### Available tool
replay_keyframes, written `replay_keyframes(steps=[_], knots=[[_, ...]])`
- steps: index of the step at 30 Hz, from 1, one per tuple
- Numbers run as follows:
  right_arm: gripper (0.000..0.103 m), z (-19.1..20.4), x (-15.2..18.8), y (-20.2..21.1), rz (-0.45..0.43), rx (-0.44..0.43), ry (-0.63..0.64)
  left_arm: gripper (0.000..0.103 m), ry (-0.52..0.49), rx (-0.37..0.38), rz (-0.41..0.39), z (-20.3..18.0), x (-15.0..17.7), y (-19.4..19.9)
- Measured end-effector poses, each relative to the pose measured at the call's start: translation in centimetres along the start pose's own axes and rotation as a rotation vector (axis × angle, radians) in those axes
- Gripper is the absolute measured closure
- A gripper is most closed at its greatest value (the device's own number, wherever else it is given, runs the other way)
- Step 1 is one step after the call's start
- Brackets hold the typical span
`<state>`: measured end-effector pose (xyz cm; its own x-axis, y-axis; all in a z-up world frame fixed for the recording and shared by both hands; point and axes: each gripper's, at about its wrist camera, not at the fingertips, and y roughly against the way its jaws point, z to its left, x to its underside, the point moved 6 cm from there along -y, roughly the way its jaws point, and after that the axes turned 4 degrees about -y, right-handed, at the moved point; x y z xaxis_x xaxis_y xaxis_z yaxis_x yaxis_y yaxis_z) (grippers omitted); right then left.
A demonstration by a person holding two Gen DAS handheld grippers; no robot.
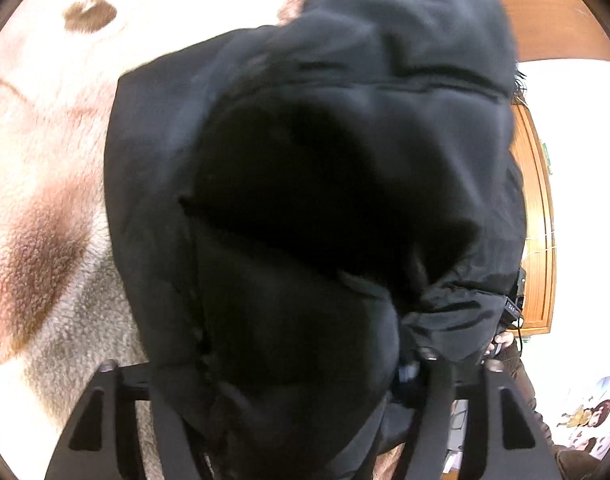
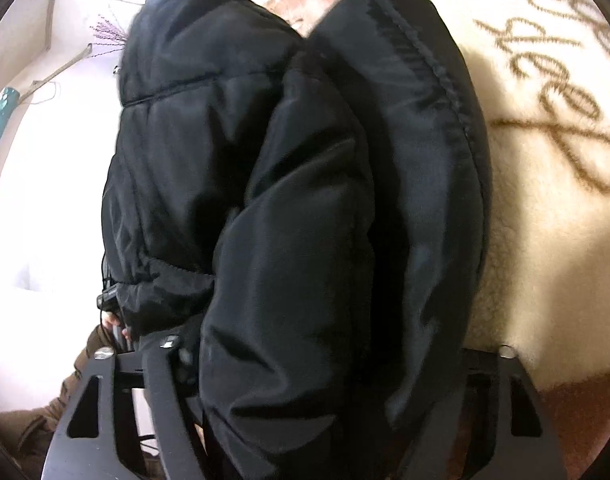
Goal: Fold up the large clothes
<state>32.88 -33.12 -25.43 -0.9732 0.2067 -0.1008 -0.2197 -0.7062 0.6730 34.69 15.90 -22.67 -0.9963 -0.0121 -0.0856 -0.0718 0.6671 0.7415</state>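
Fig. Black puffer jacket (image 1: 313,184) held up off a cream-and-brown fleece blanket (image 1: 45,208), seen from both wrist cams. Left gripper (image 1: 301,412): fingers pinching a thick bunch of the padded fabric, which fills the gap btwn them. Right gripper (image 2: 305,412): likewise clamped on a bulky roll of the jacket, w/ a stitched hem or edge (image 2: 437,76) running up the right side. Jacket hangs btwn the two grippers, above the blanket; wooden furniture (image 1: 545,24) sits behind. Handling (judgement): shell looks smooth and slippery, filling soft and springy, so folds will likely puff back open; fairly light but bulky. Best hold is prob. at seams, hem or cuff, where fabric is thinner and slips less.
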Motion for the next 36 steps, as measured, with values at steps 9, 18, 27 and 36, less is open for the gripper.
replay_keyframes(steps=[9,18,27,36], knots=[[0.06,4.0,2.1,1.0,-0.068,0.101,0.099,0.065,-0.053,-0.016,-0.078,-2.4,0.2,2.5],[0.061,8.6,4.4,3.0,-0.125,0.078,0.206,0.067,-0.115,-0.009,-0.146,-4.2,1.3,4.4],[0.061,10.5,4.4,2.1,-0.159,0.024,0.259,0.068,-0.146,-0.013,-0.22,-4.1,0.3,6.9],[0.061,12.0,3.5,1.3,-0.132,0.01,0.324,0.068,-0.111,-0.054,-0.263,-1.9,-0.7,6.7]])
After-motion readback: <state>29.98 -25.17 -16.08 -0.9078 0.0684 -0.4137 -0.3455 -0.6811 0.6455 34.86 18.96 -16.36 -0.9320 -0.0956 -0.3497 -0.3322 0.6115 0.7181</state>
